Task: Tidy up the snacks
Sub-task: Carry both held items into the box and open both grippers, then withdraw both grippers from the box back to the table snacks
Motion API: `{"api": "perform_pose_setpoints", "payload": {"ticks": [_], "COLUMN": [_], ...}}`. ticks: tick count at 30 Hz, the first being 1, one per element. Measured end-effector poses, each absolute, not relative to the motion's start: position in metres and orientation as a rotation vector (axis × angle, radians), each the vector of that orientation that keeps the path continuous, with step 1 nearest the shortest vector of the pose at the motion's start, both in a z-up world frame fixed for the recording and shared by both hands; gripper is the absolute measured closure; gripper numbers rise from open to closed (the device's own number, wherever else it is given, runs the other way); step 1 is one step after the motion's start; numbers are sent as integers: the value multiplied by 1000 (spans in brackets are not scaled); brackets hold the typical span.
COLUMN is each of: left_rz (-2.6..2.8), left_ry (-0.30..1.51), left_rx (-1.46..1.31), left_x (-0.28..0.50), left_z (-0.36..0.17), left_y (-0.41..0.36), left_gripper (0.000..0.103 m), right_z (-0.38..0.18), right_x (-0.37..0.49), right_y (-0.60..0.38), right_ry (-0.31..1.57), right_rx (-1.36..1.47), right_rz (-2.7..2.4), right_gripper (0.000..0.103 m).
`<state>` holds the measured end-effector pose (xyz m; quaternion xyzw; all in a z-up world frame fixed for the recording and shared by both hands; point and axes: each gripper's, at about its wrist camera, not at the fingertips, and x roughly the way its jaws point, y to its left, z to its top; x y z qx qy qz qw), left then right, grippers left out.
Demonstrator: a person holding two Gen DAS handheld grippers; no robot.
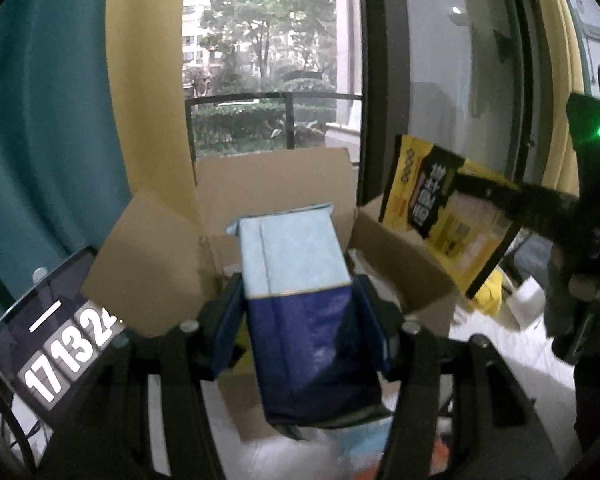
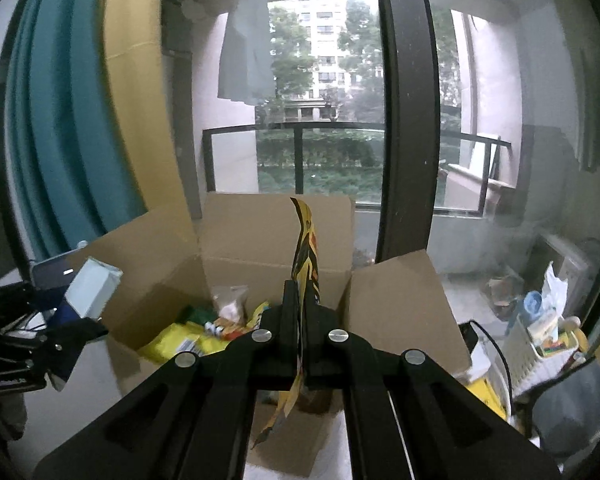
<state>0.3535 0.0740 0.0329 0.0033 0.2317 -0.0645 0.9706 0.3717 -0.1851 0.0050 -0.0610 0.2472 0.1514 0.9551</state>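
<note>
Left wrist view: left tongs (image 1: 300, 312) clamped on a blue-and-pale-blue carton (image 1: 300, 280), pads on its two long sides. Carton's long axis runs along the fingers, pale end pointing away toward the open cardboard box (image 1: 268, 184), held in the air at the box's near edge.

Right tongs (image 2: 300, 308) pinched together on a flat yellow-and-black snack pouch (image 2: 306, 256) (edge-on in the right wrist view). Pouch stands upright, long axis vertical, top above the box's back flap, over the box opening.

Box holds yellow packets (image 2: 176, 340) and other snacks; all four flaps splayed outward, opening clear above. Phone (image 1: 52, 320) propped left of box. Glass balcony door (image 2: 404, 120) close behind, teal and yellow curtains (image 2: 80, 120) left, clutter on the floor right.
</note>
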Motion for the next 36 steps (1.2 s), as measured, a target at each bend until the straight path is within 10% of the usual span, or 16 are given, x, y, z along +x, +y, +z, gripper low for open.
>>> {"api": "perform_pose_setpoints", "payload": {"ticks": [18, 25, 30, 36], "left_rz": [-98, -103, -117, -128], "left_ry": [643, 649, 638, 602], "left_rx": [-112, -122, -107, -104], "left_x": [478, 477, 472, 443], "left_z": [-19, -15, -8, 10], "left_y": [86, 87, 71, 62], "left_gripper": [46, 28, 28, 27], "right_z": [-83, -104, -91, -65], "right_x": [458, 457, 449, 421], "right_y": [-156, -153, -158, -157], "right_ry": [667, 777, 783, 755], "right_rx": [-368, -361, -331, -309], "right_rz": [122, 166, 170, 192], "right_gripper": [102, 101, 68, 63]}}
